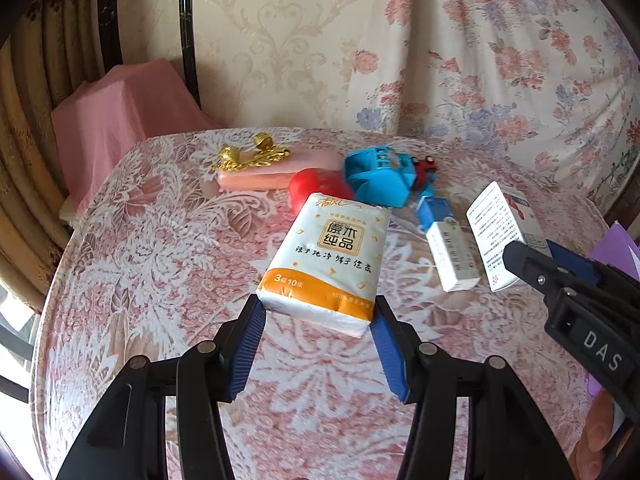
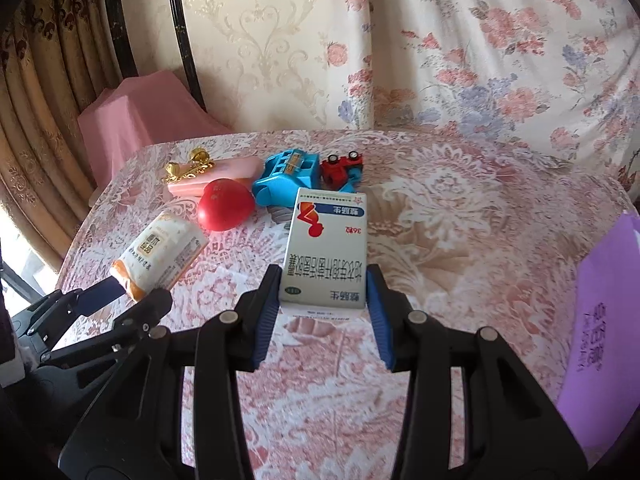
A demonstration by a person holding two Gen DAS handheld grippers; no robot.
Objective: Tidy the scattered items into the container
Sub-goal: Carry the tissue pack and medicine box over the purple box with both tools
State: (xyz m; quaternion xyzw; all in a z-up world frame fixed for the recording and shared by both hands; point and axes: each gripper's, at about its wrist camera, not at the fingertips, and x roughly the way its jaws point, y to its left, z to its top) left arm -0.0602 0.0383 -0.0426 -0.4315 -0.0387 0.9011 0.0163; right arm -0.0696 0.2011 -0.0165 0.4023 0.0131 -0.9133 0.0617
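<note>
My left gripper (image 1: 318,312) is shut on a white-and-orange tissue pack (image 1: 326,258), held above the table; it also shows in the right wrist view (image 2: 160,258). My right gripper (image 2: 323,284) is shut on a white medicine box (image 2: 326,248) with blue and red print, lifted off the table; the box also shows in the left wrist view (image 1: 494,236). A purple container (image 2: 604,320) stands at the right edge. On the table lie a red heart-shaped object (image 2: 224,208), a blue toy truck (image 2: 286,176), a red toy car (image 2: 342,168), a pink box (image 2: 218,178) with gold ornaments and a blue-and-white box (image 1: 448,240).
The round table (image 2: 460,240) has a pink-and-white lace cloth. A pink-draped object (image 2: 140,120) stands behind it at the left. Curtains hang at the left and a floral cloth at the back right.
</note>
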